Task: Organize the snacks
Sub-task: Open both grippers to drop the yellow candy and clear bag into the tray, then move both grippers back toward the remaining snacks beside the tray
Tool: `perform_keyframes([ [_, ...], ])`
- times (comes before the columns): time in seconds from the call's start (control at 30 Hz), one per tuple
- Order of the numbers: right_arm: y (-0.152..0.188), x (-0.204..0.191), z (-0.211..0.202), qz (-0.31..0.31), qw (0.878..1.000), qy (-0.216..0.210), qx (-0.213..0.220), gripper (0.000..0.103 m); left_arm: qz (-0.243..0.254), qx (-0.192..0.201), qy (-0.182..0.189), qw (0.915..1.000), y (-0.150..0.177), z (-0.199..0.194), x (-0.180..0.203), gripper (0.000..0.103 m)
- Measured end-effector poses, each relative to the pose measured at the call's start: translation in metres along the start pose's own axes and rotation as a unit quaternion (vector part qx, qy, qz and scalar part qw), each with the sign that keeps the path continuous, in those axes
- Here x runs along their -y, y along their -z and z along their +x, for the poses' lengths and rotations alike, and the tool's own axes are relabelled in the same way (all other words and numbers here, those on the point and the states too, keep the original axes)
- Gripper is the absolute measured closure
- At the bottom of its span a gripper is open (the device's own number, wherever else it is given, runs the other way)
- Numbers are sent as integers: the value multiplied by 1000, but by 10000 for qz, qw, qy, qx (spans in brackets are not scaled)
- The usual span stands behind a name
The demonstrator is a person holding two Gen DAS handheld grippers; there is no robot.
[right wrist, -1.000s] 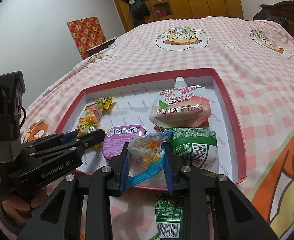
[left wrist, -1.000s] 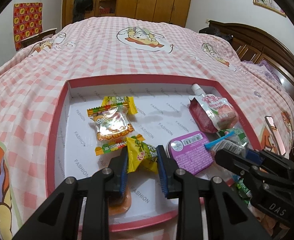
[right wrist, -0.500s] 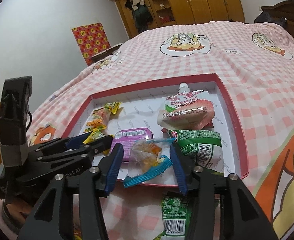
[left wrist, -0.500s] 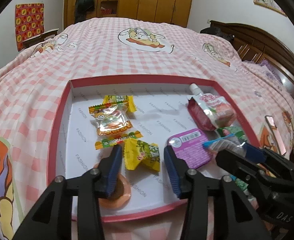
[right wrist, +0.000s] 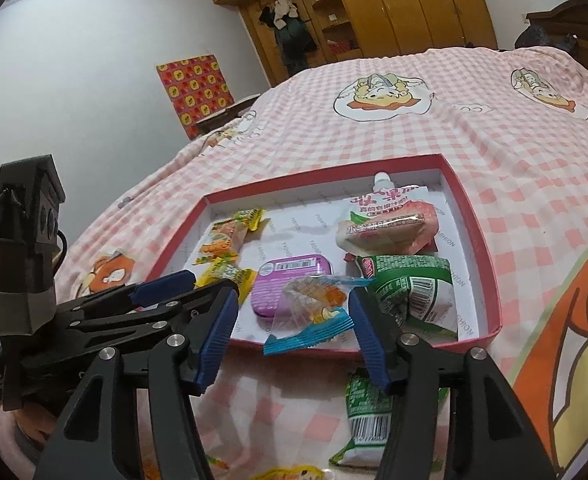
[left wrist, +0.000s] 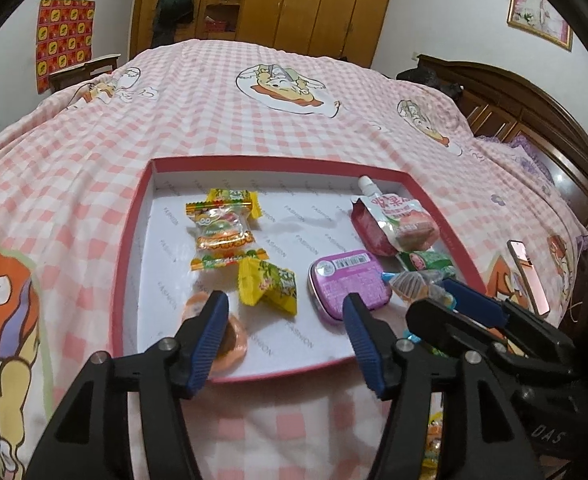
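Seen from the left wrist: hovering over the near edge of the red-rimmed box (left wrist: 134, 236) lying on the checked bed (left wrist: 254, 112), left gripper (left wrist: 286, 336) with jaws having just been opening, now roughly half apart and gripping nothing. Lying just beyond the blue pads, flat on the white box floor, the yellow candy (left wrist: 268, 284), apparently set down there to join the other sweets. Sitting behind it, the burger gummy pack (left wrist: 222, 234); partly hidden behind the left pad, an orange jelly cup (left wrist: 234, 344); resting to the right, the purple tin (left wrist: 348, 286) and the pink drink pouch (left wrist: 394, 224). Reaching in from the right edge, the right gripper (left wrist: 446, 304), with a clear candy bag (left wrist: 414, 286) beside its tips.

Seen from the right wrist: standing about half open too, right gripper (right wrist: 294, 320), jaws having just been opening, pads clear of the clear candy bag with blue trim (right wrist: 314, 312). Slumping across the box's near rim, that bag, leaning partly on the purple tin and touching the green packet (right wrist: 410, 288), likely released there for lack of free floor. Waiting outside the box on the bed, below the gripper, another green packet (right wrist: 366, 420), judged the likely next pick. Showing at the left, the left gripper (right wrist: 190, 284) over the yellow candy.
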State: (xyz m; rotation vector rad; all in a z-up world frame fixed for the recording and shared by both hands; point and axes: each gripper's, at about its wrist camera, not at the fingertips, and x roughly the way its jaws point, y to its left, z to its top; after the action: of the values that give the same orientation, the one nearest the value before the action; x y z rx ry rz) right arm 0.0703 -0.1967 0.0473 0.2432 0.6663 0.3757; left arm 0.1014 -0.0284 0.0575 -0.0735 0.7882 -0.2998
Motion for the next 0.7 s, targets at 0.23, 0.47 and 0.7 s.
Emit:
perform_keyframes([
  [0.23, 4, -8, -11, -103, 9999, 49, -22, 43, -71, -21, -29, 10000, 10, -19, -4, 40],
  [0.47, 9, -8, -28, -68, 10000, 51, 34, 43, -115, -44, -94, 9999, 25, -37, -5, 38],
  [0.7, 17, -11, -43, -104, 9999, 134, 10, 43, -278, -197, 37, 9994, 39, -49, -7, 38],
])
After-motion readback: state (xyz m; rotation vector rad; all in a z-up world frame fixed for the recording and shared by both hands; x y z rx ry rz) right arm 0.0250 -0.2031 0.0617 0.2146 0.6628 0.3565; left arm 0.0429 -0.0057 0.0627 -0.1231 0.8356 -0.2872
